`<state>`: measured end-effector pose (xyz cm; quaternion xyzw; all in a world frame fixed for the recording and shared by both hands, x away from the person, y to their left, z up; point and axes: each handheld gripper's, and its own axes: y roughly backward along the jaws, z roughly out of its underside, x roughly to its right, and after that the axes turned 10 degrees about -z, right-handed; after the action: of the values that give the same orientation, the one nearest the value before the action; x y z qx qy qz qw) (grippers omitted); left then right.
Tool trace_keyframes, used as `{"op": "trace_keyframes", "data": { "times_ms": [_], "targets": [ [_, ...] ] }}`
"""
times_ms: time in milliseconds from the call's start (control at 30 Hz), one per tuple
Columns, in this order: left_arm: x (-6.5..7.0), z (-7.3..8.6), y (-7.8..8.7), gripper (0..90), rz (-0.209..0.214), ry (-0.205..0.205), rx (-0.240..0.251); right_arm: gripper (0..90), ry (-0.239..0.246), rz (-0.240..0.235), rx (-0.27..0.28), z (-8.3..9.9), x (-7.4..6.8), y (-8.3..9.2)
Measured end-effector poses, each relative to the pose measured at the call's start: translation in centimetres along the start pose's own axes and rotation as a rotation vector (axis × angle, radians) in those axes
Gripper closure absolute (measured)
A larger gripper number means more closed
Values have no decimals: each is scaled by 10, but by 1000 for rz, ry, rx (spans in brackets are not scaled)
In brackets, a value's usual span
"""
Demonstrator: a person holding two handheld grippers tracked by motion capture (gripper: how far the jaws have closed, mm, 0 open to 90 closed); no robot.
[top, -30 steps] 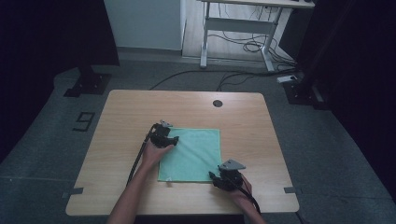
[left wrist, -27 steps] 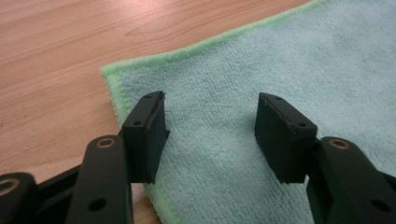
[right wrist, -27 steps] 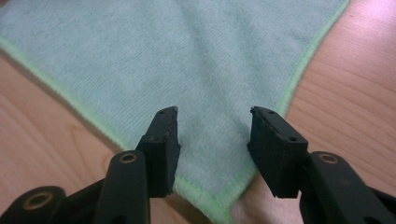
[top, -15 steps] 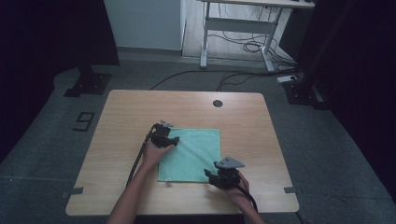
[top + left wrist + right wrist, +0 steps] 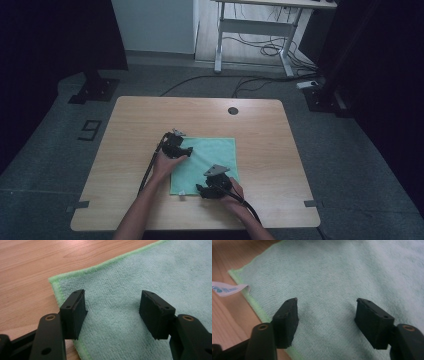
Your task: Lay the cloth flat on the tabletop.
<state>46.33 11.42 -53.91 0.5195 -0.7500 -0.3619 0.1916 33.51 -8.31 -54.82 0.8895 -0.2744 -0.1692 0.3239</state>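
A green cloth point(image 5: 205, 159) lies flat on the desk point(image 5: 125, 130). From above, the left claw point(image 5: 187, 150) sits at the cloth's left edge and the right claw point(image 5: 199, 190) at its near edge. Close up, both have just been opening and stand released, gripping nothing, with a white tag point(image 5: 229, 288) at the cloth's hem.

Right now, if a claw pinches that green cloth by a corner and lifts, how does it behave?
The green microfibre cloth lies flat on the wooden table, so it probably hangs limp. Its thin pile suggests it is light. The fuzzy surface should grip the pads rather than slip, though a push may bunch it.
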Motion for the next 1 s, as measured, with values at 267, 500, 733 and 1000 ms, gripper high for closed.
{"op": "trace_keyframes", "data": {
  "times_ms": [267,500,733,1000],
  "targets": [
    [12,-10,-6,362,1,-29,-16,367,-26,32,35,14,19,15],
    [7,-11,-6,383,33,-2,-11,360,-16,41,26,13,14,15],
    [-3,-11,1,378,23,-1,16,344,32,-6,66,5,1,22],
    [-16,-11,15,366,2,-11,57,340,11,-57,138,-5,-10,18]
  ]
}}
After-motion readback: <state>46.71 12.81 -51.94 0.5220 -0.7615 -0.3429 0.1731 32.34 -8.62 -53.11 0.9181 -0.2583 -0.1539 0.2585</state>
